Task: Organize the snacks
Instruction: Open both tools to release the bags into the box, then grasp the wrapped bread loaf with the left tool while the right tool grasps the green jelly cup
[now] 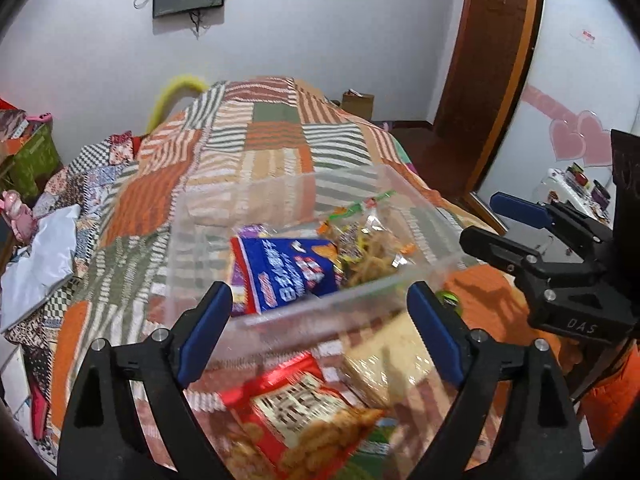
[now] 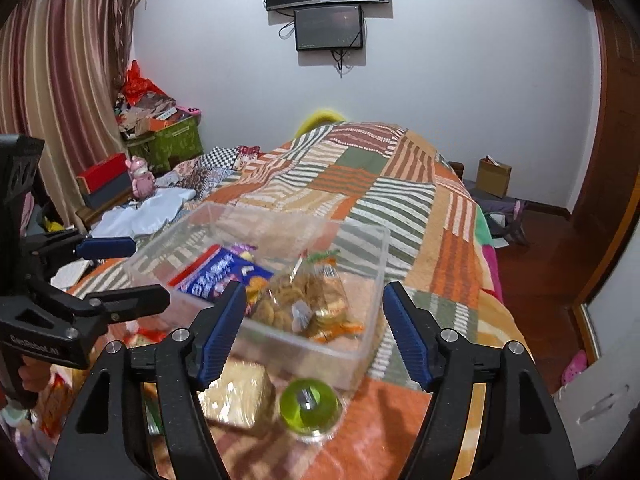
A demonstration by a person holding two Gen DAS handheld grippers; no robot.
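Snacks in crinkly, light, slippery packets: 2 sit inside the clear bin (image 2: 356, 360); the red packet (image 1: 304, 412) lies outside at 6 o'clock. Pinch its sealed edge. Left gripper (image 1: 320, 320) and right gripper (image 2: 314, 332) both gape, holding nothing.

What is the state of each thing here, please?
Left gripper: open, empty.
Right gripper: open, empty.
Clear plastic bin: uncovered, partly filled.
Blue snack bag: inside the bin.
Red snack bag: outside, on the quilt.
Green round jelly cup: outside, on the quilt.
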